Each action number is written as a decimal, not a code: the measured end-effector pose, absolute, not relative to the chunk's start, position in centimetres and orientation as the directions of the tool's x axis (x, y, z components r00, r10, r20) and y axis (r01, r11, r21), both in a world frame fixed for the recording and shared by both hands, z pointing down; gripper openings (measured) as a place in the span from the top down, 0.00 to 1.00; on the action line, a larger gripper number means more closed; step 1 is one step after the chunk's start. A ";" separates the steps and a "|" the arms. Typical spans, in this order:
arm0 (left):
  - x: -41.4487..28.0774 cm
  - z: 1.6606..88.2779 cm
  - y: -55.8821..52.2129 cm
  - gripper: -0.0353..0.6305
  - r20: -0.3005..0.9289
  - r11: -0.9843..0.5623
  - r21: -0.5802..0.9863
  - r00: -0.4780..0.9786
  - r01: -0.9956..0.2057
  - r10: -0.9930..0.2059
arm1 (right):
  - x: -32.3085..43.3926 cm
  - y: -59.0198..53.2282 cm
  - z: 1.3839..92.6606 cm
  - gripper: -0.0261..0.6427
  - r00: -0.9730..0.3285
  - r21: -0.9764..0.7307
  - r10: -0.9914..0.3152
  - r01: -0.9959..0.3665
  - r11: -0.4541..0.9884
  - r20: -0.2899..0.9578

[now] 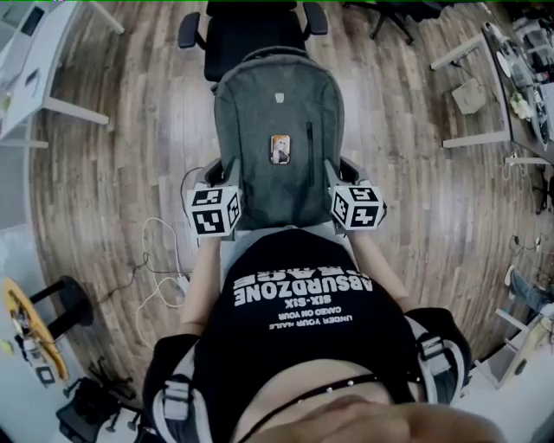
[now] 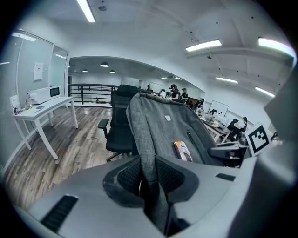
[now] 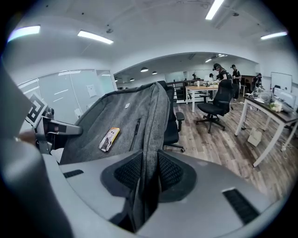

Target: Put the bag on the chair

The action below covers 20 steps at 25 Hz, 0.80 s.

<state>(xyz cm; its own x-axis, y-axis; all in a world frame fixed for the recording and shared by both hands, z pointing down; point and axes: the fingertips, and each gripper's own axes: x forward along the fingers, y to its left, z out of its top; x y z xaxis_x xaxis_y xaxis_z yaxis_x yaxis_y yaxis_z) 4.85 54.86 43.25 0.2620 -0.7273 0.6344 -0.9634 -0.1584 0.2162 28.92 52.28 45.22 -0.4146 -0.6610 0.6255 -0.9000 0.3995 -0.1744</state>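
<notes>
Grey bag (image 1: 277, 130) at frame centre, left gripper (image 1: 227, 184) and right gripper (image 1: 336, 183) clamped on its sides, black chair (image 1: 251, 30) at top.

Open floor (image 1: 130, 147) either side of chair (image 1: 251, 35)

Floor: wood planks (image 1: 415, 216), open boards on both sides in the head view.
Far side, middle: a black office chair (image 1: 251, 30) stands square on the planks, armrests out to either side.
Far left corner: a white table (image 1: 52, 52), its slanted legs planted on the boards.
Far right side: a white-legged desk (image 1: 474, 138), and a grey box (image 1: 470, 95) sits on the floor beneath it.
Far edge, right of the chair: a second chair's black star base (image 1: 394, 17).
Left side: white cable (image 1: 156, 260) lies in loose loops across the planks.
Near left corner: a black round stool (image 1: 61, 303); just below it, dark gear too murky to name.
</notes>
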 end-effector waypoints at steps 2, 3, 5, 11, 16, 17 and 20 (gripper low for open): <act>3.9 43.4 53.6 0.82 0.633 -0.169 0.219 0.272 -0.961 -0.725 | 28.0 51.3 45.3 0.82 -0.405 -0.178 -0.666 -0.906 0.384 0.626; 3.4 43.5 52.8 0.82 0.634 -0.175 0.218 0.276 -0.960 -0.723 | 27.6 50.7 45.4 0.82 -0.402 -0.181 -0.667 -0.909 0.376 0.628; 2.5 43.4 51.1 0.82 0.636 -0.190 0.213 0.283 -0.958 -0.718 | 26.7 49.4 45.5 0.82 -0.396 -0.189 -0.666 -0.913 0.362 0.632; -1.0 43.4 46.1 0.82 0.632 -0.233 0.195 0.304 -0.953 -0.713 | 23.2 45.5 46.1 0.81 -0.382 -0.200 -0.677 -0.921 0.334 0.629; -4.9 43.5 41.7 0.82 0.635 -0.258 0.193 0.321 -0.947 -0.703 | 19.2 41.7 46.5 0.81 -0.369 -0.206 -0.687 -0.928 0.310 0.627; -5.6 43.6 41.0 0.82 0.635 -0.264 0.193 0.325 -0.945 -0.701 | 18.6 41.1 46.6 0.81 -0.366 -0.205 -0.688 -0.929 0.308 0.627; -7.0 44.2 39.3 0.82 0.637 -0.285 0.188 0.338 -0.940 -0.693 | 17.2 39.8 47.0 0.81 -0.365 -0.212 -0.693 -0.930 0.299 0.622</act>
<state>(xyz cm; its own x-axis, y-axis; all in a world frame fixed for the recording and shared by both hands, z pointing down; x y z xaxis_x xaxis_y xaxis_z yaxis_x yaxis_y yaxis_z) -7.01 39.34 44.23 0.3381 -0.6932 0.6365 -0.9397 -0.2854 0.1884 17.17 39.83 47.00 -0.3647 -0.6929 0.6220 -0.9303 0.2993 -0.2121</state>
